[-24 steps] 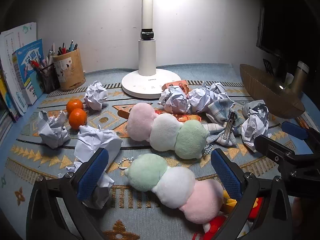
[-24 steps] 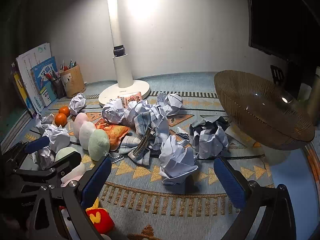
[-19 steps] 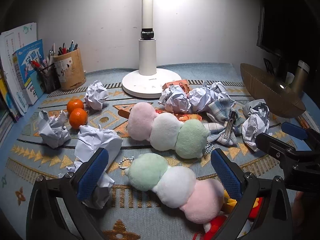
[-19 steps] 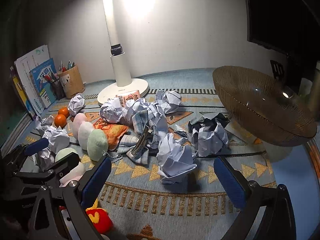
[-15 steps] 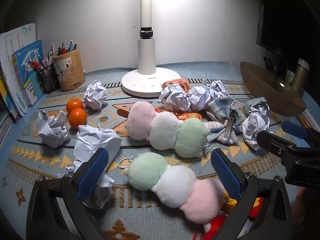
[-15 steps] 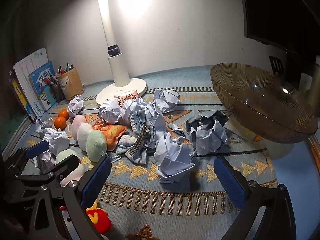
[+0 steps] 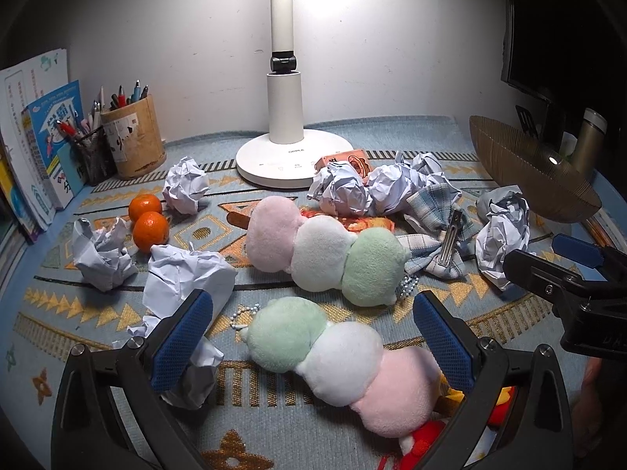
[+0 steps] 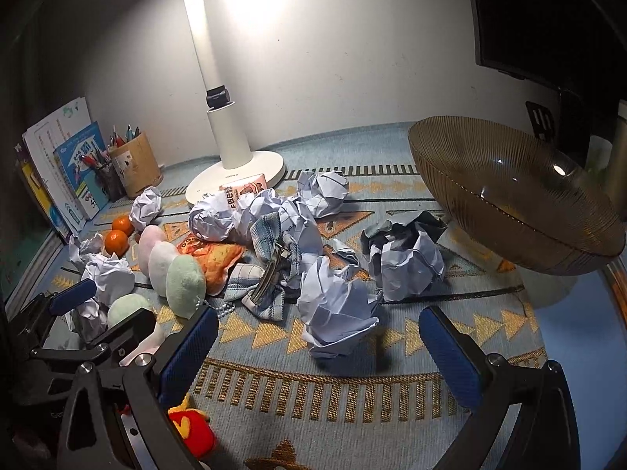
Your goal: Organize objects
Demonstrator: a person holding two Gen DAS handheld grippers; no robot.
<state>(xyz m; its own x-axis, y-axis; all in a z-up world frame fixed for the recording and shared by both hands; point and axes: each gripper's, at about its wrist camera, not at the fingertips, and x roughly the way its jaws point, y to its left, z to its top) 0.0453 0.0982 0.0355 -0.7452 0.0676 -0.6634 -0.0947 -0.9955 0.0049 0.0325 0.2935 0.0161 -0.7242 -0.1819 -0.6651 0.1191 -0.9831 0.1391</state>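
Note:
Two pink, white and green plush dango toys lie on the patterned mat: one (image 7: 337, 356) between my open left gripper (image 7: 309, 337) fingers, the other (image 7: 325, 250) just beyond it. Crumpled paper balls are scattered about; one (image 8: 337, 309) lies just ahead of my open, empty right gripper (image 8: 317, 352). Another (image 8: 407, 262) lies right of it. Two oranges (image 7: 149, 219) sit at the left. A plaid cloth bow with a metal clip (image 8: 270, 270) lies mid-mat. The right gripper also shows at the right edge of the left wrist view (image 7: 564, 270).
A brown ribbed glass bowl (image 8: 509, 196) stands at the right. A white lamp base (image 7: 294, 156) stands at the back, with a small orange box (image 7: 345, 158) by it. Pen holders (image 7: 125, 137) and books (image 7: 39, 149) line the back left. A red and yellow toy (image 8: 192, 431) lies at the near edge.
The right gripper has drifted a little forward and left; the paper ball now sits closer between its fingers. The left gripper has barely moved.

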